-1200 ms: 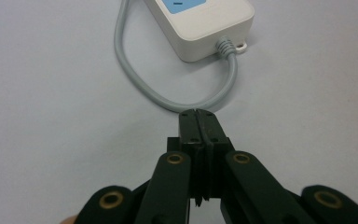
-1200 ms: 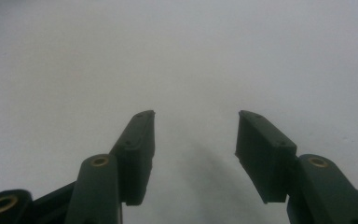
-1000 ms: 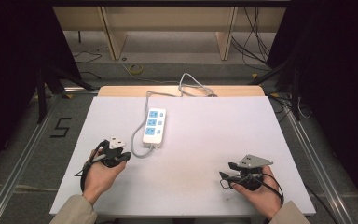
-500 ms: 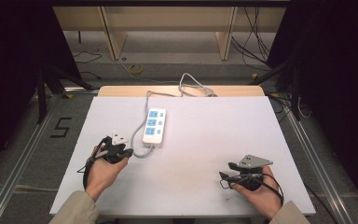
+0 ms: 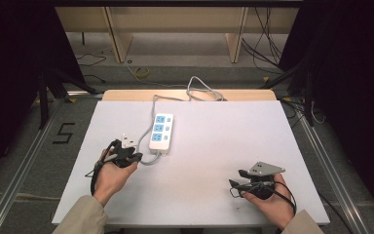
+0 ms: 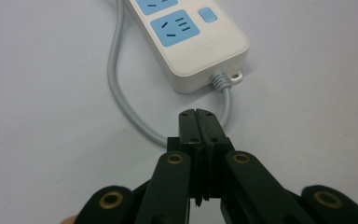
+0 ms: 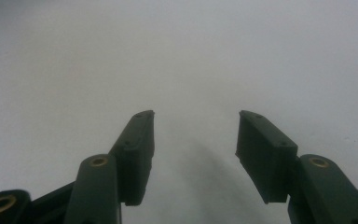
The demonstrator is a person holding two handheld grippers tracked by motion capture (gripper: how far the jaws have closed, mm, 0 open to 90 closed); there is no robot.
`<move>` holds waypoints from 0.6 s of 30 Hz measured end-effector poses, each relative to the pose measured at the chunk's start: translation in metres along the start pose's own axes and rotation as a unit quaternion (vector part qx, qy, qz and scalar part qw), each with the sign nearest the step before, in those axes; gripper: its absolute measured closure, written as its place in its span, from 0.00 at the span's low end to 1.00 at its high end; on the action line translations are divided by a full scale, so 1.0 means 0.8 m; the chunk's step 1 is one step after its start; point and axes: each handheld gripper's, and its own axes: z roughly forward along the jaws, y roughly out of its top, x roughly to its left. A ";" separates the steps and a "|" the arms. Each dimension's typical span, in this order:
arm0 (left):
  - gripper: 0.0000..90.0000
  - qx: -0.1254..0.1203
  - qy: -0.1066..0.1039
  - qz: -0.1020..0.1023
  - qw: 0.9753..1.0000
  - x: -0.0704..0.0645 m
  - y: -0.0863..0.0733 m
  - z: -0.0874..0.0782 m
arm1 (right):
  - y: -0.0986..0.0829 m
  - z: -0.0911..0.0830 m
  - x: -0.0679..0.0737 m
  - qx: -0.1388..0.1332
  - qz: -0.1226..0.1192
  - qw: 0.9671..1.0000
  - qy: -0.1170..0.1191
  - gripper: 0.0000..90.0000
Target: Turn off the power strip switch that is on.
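left gripper (image 5: pixel 135 157): near left of table, held in person's left hand (image 5: pixel 108 176); jaws pressed together, nothing visible between them in left gripper view (image 6: pixel 199 116); tips just short of the cord where it leaves the power strip.
right gripper (image 5: pixel 234 184): near right of table, in right hand (image 5: pixel 269 201), grey three-cornered plate on top; jaws spread apart (image 7: pixel 193 135), holding nothing, bare table surface ahead of them.
power strip (image 5: pixel 161 131): white, 3 blue sockets in a row, lies flat left of table centre, long axis running away from the person; near end just beside left gripper, well apart from right gripper. Close up (image 6: pixel 193 44), 2 sockets and a blue button in sight.
cord (image 5: pixel 148 160): grey, exits the strip's near end, loops back along its left side (image 6: pixel 116 84), runs up to the far edge of the table and coils there.
white block (image 5: pixel 128 141): small, sits at top of left gripper; can't tell what it is.
table (image 5: pixel 214 146): white top, wooden strip at far edge.
floor mark (image 5: pixel 63 132): "5" on the floor left of table.
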 end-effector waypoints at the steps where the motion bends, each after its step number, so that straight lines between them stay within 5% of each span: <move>1: 1.00 0.000 0.000 0.000 1.000 0.000 0.000 0.000 | 0.000 0.000 0.000 0.000 0.000 1.000 0.000 0.52; 18: 1.00 -0.001 -0.002 0.001 1.000 -0.004 0.012 0.007 | 0.000 0.000 0.000 -0.001 0.000 1.000 0.000 0.52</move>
